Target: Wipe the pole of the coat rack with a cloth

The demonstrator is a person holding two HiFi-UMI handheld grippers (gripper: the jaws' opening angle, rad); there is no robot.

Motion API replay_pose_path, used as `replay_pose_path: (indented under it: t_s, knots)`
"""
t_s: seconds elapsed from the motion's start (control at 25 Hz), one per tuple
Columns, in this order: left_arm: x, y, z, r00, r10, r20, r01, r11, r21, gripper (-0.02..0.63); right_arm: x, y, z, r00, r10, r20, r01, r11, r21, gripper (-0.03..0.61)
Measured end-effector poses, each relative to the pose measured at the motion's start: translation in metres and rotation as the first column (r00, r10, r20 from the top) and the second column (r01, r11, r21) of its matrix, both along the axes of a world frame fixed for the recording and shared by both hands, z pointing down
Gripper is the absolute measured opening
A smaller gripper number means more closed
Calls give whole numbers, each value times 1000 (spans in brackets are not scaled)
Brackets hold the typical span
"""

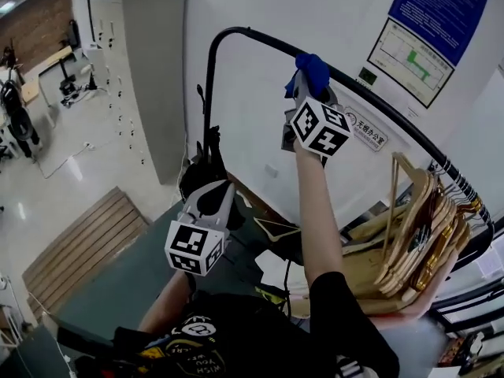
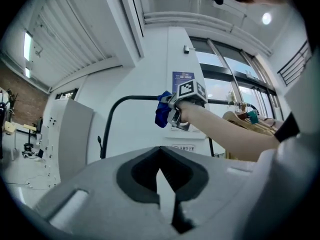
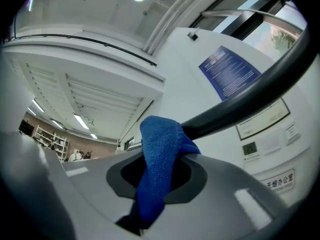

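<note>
The coat rack's black pole [image 1: 370,99] arches up from the left and slopes down to the right. A blue cloth [image 1: 310,71] is pressed against its top, and my right gripper [image 1: 303,89] is shut on that cloth. In the right gripper view the blue cloth [image 3: 159,164] hangs between the jaws and touches the pole [image 3: 250,91]. My left gripper [image 1: 206,203] hangs lower, near the rack's upright, shut with nothing in it. From the left gripper view the cloth [image 2: 162,111] and pole [image 2: 130,99] lie ahead.
Wooden hangers [image 1: 417,227] crowd the pole's lower right end. A grey cabinet [image 1: 153,69] stands at the left by the white wall. Posters [image 1: 429,30] hang on the wall behind the pole. A wooden pallet [image 1: 87,246] lies on the floor below.
</note>
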State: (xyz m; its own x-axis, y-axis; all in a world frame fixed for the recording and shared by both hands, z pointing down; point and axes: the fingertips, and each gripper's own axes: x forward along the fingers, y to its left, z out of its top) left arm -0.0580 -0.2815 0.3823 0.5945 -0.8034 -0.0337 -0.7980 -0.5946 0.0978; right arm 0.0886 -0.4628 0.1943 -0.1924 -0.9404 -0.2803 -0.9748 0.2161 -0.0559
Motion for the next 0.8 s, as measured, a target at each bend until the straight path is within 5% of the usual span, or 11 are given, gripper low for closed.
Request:
replay_pose_path:
  t_s: [0.28, 0.44, 0.8]
  knots:
    - [-48, -4, -1, 993, -114, -12, 114, 993, 5, 3, -86, -77, 8, 991, -131, -39, 125, 984, -125, 63]
    - [-57, -7, -3, 992, -123, -11, 123, 992, 1, 3, -109, -96, 7, 989, -137, -50, 130, 984, -125, 63]
    - [-9, -29, -26, 1000, 7, 19, -8, 999, 52, 3, -46, -40, 4, 992, -115, -49, 110, 990, -89, 63]
